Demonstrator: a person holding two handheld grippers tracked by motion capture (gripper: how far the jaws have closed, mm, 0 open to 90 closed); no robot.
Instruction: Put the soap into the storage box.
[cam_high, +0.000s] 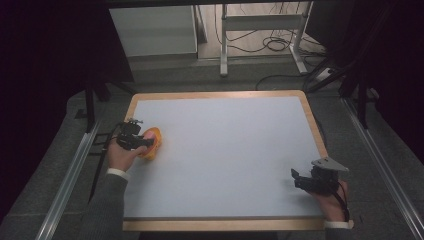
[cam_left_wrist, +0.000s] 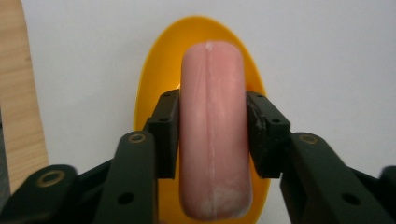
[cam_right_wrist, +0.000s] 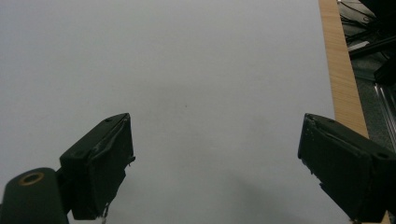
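A pink rounded bar (cam_left_wrist: 212, 140) lies lengthwise in an orange oval dish (cam_left_wrist: 154, 84) at the left side of the pale table top (cam_high: 230, 150). My left gripper (cam_left_wrist: 212, 135) straddles the bar. Its two black pads (cam_left_wrist: 168, 130) stand right against the bar's sides without denting it, so I read the gripper as open. In the high view the left gripper (cam_high: 146, 142) sits over the dish (cam_high: 156, 146), with the pink bar (cam_high: 149, 134) peeking out. My right gripper (cam_right_wrist: 215, 158) is open wide over bare table near the front right corner (cam_high: 296, 179), nothing between its fingers.
The table has a wooden rim (cam_high: 215, 94). Beyond it stand a white cabinet (cam_high: 152, 30) and a metal frame with loose cables (cam_high: 260, 35) on the floor. Metal rails (cam_high: 70, 180) run along both sides.
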